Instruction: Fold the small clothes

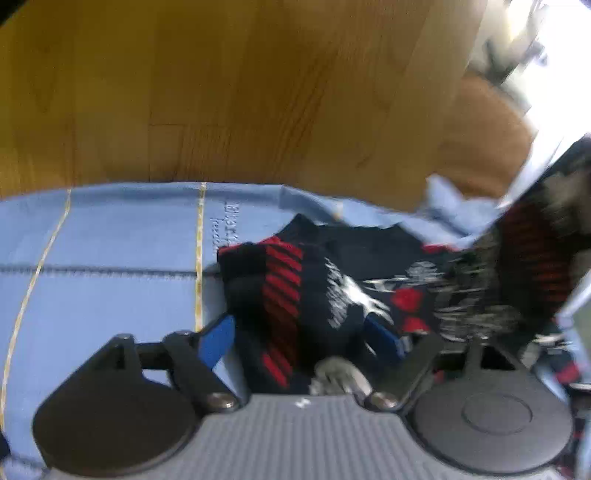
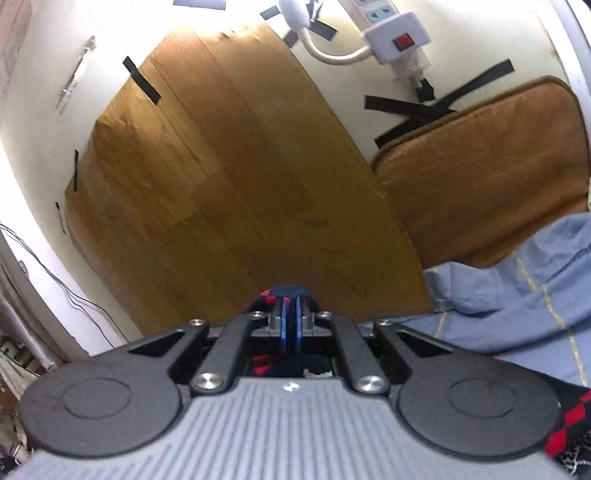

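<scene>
The dark sock (image 1: pixel 317 288), soft, light and floppy (best pinched at its edges), lies on the blue cloth (image 1: pixel 110 240), between the spread fingers of the left gripper (image 1: pixel 299 332), while the right gripper (image 2: pixel 290 325) pinches its far end, lifted.

Sock (image 1: pixel 314 291): black, red diagonal stripes, white print, red squares. Cloth (image 1: pixel 110 258): light blue, thin yellow lines, dark stitching. Board (image 2: pixel 229 192): brown wood grain, black tape strips at edges. Mat (image 2: pixel 480 173): tan-brown. Power strip (image 2: pixel 397 35): white, red switch. Left gripper (image 1: pixel 299 332), right gripper (image 2: pixel 290 325): black arms, blue pads, grey ribbed body.
</scene>
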Tool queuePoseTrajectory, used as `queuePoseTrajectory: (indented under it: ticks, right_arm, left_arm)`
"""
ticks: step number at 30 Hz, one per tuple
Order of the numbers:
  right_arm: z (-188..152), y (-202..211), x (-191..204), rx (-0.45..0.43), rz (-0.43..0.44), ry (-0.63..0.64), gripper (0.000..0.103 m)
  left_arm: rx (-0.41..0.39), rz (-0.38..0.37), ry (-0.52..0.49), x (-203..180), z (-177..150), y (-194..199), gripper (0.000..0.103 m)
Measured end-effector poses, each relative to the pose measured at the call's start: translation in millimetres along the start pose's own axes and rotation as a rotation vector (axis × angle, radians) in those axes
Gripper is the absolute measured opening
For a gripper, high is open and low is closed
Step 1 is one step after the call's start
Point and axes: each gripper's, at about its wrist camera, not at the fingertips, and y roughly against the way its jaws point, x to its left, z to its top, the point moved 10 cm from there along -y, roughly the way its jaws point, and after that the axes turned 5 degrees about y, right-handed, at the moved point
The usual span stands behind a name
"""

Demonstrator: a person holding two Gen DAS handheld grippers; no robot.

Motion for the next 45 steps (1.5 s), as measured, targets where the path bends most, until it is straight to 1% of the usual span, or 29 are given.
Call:
queuePoseTrajectory:
  ticks: [1, 2, 3, 7, 10, 12, 13, 16, 17, 18, 20, 21, 22, 24, 25, 27, 29, 30, 31, 32, 33, 35, 36, 39, 41, 42, 43, 44, 45]
  right_arm:
    - [3.6, -0.4, 3.4, -0.007, 0.01, 0.005, 0.008]
    - [7.2, -2.4, 5.8, -0.013, 0.022, 0.011, 0.008]
    - [9.8, -1.7, 9.9, -0.022, 0.038, 0.015, 0.008]
    - [14.7, 6.5, 19.6, -0.066, 0.107, 0.031, 0.008]
    - [-0.3, 7.5, -0.9, -0.079, 0.09, 0.019, 0.008]
    - [-26.1, -3.1, -37.1, -0.027, 0.004, -0.025, 0.008]
    - [-44.3, -8.8, -61.4, 0.015, -0.086, -0.022, 0.011]
    - [-88.8, -11.1, -138.2, 0.142, -0.502, 0.082, 0.017]
    - [-96.8, -5.7, -154.8, 0.165, -0.578, 0.089, 0.017]
    - [-100.6, 0.5, -162.8, 0.162, -0.589, 0.052, 0.017]
    - [-98.9, 9.6, -159.7, 0.119, -0.509, -0.034, 0.022]
    - [-95.8, 11.6, -153.2, 0.101, -0.485, -0.036, 0.03]
    - [-93.2, 11.6, -144.9, 0.09, -0.472, -0.017, 0.046]
    - [-93.4, 7.8, -124.8, 0.087, -0.429, 0.022, 0.066]
    - [-95.6, 4.6, -114.1, 0.09, -0.394, 0.049, 0.068]
    - [-104.3, -5.7, -91.6, 0.113, -0.364, 0.157, 0.07]
    - [-116.0, -18.6, -81.2, 0.161, -0.411, 0.303, 0.069]
    - [-121.2, -25.3, -83.8, 0.198, -0.441, 0.35, 0.059]
    - [-126.5, -31.8, -89.1, 0.242, -0.464, 0.369, 0.014]
    - [-126.6, -35.6, -96.4, 0.267, -0.482, 0.359, 0.013]
    - [-118.7, -33.6, -104.6, 0.239, -0.497, 0.335, 0.01]
    - [-96.0, -25.6, -120.6, 0.162, -0.52, 0.262, 0.01]
    - [-88.2, -23.4, -131.4, 0.141, -0.526, 0.209, 0.01]
    - [-95.4, -29.6, -169.8, 0.195, -0.603, 0.123, 0.013]
    - [-103.3, -32.0, -178.1, 0.193, -0.601, 0.095, 0.016]
    - [-103.2, -30.8, -174.8, 0.2, -0.603, 0.104, 0.026]
    - [-100.9, -25.4, -170.8, 0.191, -0.616, 0.101, 0.044]
    - [-96.8, -18.3, -165.8, 0.154, -0.62, 0.098, 0.05]
    - [-92.7, -8.6, -158.1, 0.115, -0.617, 0.095, 0.05]
  left_arm:
    - [0.024, 0.035, -0.026, -0.2, -1.6, -10.9, 0.02]
    - [0.007, 0.077, -0.042, 2.0, -0.1, -14.6, 0.013]
    - [-0.014, 0.067, -0.035, 3.3, 3.2, -11.8, 0.01]
    - [-0.143, 0.035, 0.107, 41.4, 17.3, 23.5, 0.01]
    - [-0.139, -0.015, 0.239, 75.1, 11.1, 27.2, 0.01]
    - [-0.11, -0.016, 0.26, 85.2, 1.5, 15.8, 0.01]
    - [-0.096, -0.017, 0.264, 87.9, -3.9, 9.6, 0.011]
    - [-0.138, -0.021, 0.261, 88.3, -10.2, 5.9, 0.018]
    - [-0.142, -0.023, 0.253, 87.8, -11.7, 7.7, 0.02]
    - [-0.144, -0.02, 0.244, 87.3, -12.5, 8.8, 0.027]
    - [-0.151, -0.025, 0.243, 86.5, -12.5, 10.9, 0.041]
    - [-0.15, -0.041, 0.256, 85.7, -11.2, 10.5, 0.049]
    - [-0.148, -0.064, 0.266, 84.3, -11.5, 13.5, 0.051]
    - [-0.147, -0.095, 0.263, 78.2, -8.7, 19.6, 0.052]
    - [-0.152, -0.093, 0.249, 75.9, -9.2, 22.0, 0.052]
    - [-0.158, -0.084, 0.219, 67.2, -8.1, 19.5, 0.053]
    - [-0.151, -0.069, 0.192, 60.5, -10.2, 14.8, 0.053]
    - [-0.15, -0.055, 0.172, 57.7, -11.3, 12.3, 0.051]
    - [-0.153, -0.033, 0.148, 54.7, -12.3, 10.0, 0.05]
    - [-0.166, -0.006, 0.116, 52.3, -12.6, 9.4, 0.039]
    - [-0.184, 0.016, 0.088, 50.2, -11.8, 10.7, 0.025]
    - [-0.219, 0.049, 0.048, 47.6, -10.2, 11.2, 0.012]
    - [-0.228, 0.055, 0.038, 46.2, -9.7, 9.3, 0.011]
    - [-0.241, 0.069, -0.008, 40.3, -9.4, 5.6, 0.012]
    - [-0.25, 0.11, -0.045, 38.0, -10.5, 5.0, 0.017]
    - [-0.252, 0.12, -0.05, 38.3, -10.3, 5.0, 0.019]
    - [-0.248, 0.123, -0.041, 40.0, -9.8, 4.5, 0.021]
    - [-0.244, 0.127, -0.021, 43.6, -8.9, 3.9, 0.03]
    - [-0.238, 0.123, 0.004, 48.7, -7.9, 4.3, 0.037]
